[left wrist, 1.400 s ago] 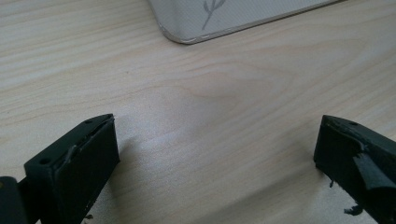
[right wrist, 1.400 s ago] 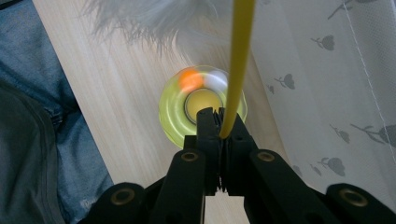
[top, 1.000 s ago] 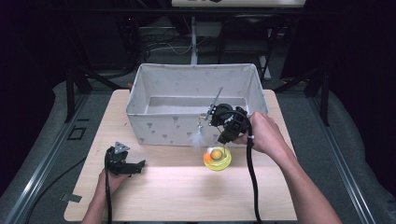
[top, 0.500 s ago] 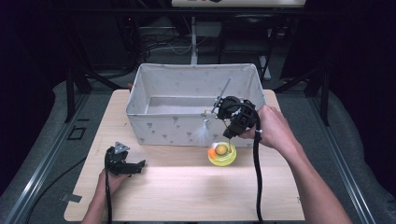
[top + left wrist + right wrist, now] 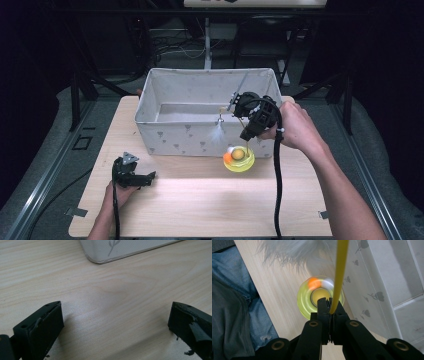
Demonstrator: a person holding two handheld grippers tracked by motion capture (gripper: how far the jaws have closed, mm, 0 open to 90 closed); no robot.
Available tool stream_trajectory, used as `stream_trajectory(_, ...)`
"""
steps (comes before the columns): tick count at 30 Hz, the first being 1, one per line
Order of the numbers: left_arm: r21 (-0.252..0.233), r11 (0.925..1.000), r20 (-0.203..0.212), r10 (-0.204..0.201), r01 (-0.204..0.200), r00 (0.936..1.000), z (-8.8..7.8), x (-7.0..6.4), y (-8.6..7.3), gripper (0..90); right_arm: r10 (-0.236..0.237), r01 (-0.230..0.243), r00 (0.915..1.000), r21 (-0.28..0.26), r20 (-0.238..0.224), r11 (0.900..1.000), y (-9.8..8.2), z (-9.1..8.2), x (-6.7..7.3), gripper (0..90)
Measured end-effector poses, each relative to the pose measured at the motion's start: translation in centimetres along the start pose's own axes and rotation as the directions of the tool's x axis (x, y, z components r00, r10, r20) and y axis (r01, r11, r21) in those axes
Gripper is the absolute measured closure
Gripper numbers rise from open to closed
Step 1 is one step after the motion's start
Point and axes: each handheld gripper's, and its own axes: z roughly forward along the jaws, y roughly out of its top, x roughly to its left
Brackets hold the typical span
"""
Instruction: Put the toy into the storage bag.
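Your right tool (image 5: pixel 329 305) is clamped on the thin yellow wand (image 5: pixel 339 277) of the feather cat toy, its round yellow base (image 5: pixel 239 159) hanging just above the tabletop (image 5: pixel 200 200) beside the grey fabric bin (image 5: pixel 165 135). Lift high enough to clear the rim before swinging over; your left tool (image 5: pixel 115 322) sits wide open, empty.

Pale grey fabric bin (image 5: pixel 200 135) printed with small darker grey sprigs, standing on a light wood-grain table (image 5: pixel 200 200). Yellow-green ring toy (image 5: pixel 239 161) carrying one orange and one white ball, with a yellow rod (image 5: pixel 339 275) and a white feather tuft (image 5: pixel 217 134). Both grippers, left gripper (image 5: pixel 131 175) and right gripper (image 5: pixel 246 134), are black; blue denim (image 5: pixel 234 305) shows beside the table.
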Motion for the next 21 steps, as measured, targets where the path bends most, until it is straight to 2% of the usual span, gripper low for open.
stream_trajectory(21, 0.007, 1.0, 0.004, 0.002, -0.002, 1.0, -0.1, 0.0, 0.0, 0.0, 0.004, -0.003, 0.9999, -0.045, 0.015, 0.999, 1.3, -3.9, -0.8, 88.3)
